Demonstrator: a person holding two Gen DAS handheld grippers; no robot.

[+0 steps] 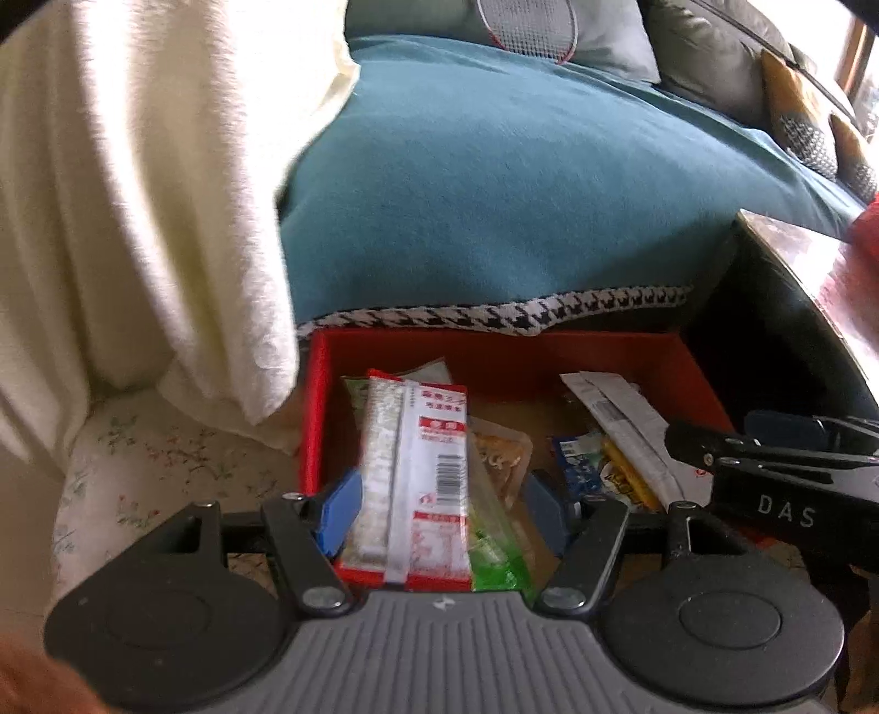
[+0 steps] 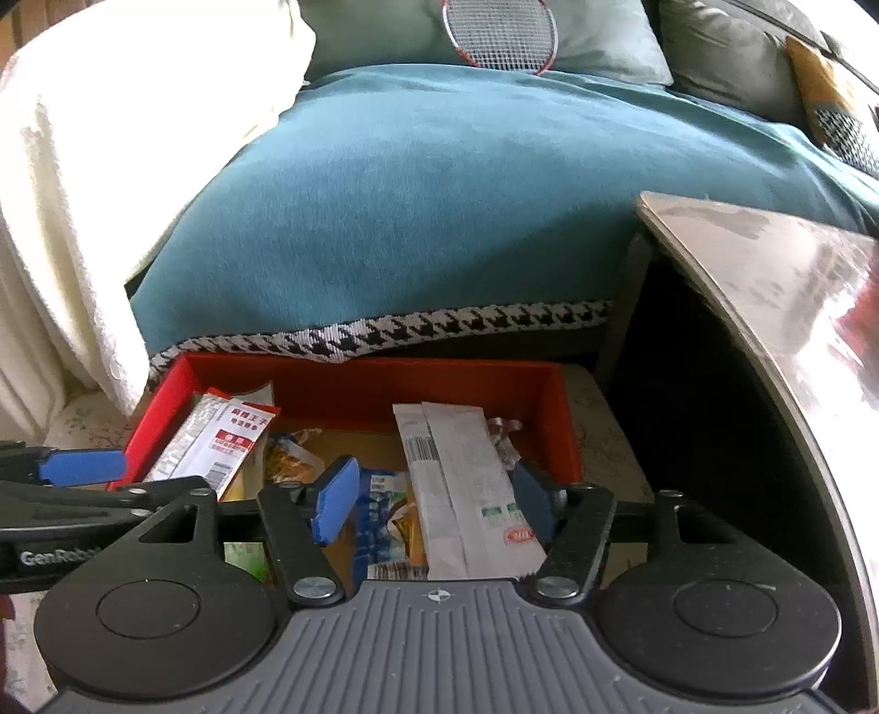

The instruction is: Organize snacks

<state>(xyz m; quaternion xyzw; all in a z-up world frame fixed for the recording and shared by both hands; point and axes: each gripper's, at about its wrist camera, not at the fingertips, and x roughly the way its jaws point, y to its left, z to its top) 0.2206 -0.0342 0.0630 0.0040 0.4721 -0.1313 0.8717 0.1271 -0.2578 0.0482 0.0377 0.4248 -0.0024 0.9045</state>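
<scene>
hovering over the red box (image 1: 648, 357) with both tools, i see my left gripper (image 1: 442, 508) spread wide, its blue pads (image 1: 343, 513) on either side of a red-and-white snack packet (image 1: 417, 483) that lies lengthwise in the left part of the box. whether the pads actually touch that packet i cannot tell — the view is blurred there, and the gap looks wider than the packet. a green wrapper (image 1: 494, 554) lies just beside it, and a clear pouch with something brownish (image 1: 502, 456) sits near the middle of the box.

my right gripper (image 2: 434, 502) is also spread apart, nothing pinched between its fingers. below it lie a long white packet (image 2: 461, 483) and, just to its left, a blue-and-white wrapper (image 2: 382, 511); the white one reaches from the back of the box toward me. from this side the red-and-white packet leans against the left wall of the box, and my left tool comes in from the left edge of the frame.

the box stands on a floral-print surface (image 1: 148, 461), right in front of a teal blanket (image 2: 417, 208) with a houndstooth border (image 2: 439, 324). a cream throw (image 1: 137, 192) hangs at the left, a racket head (image 2: 500, 35) rests on the cushions behind, and a glossy tabletop (image 2: 780, 258) juts in at the right.
</scene>
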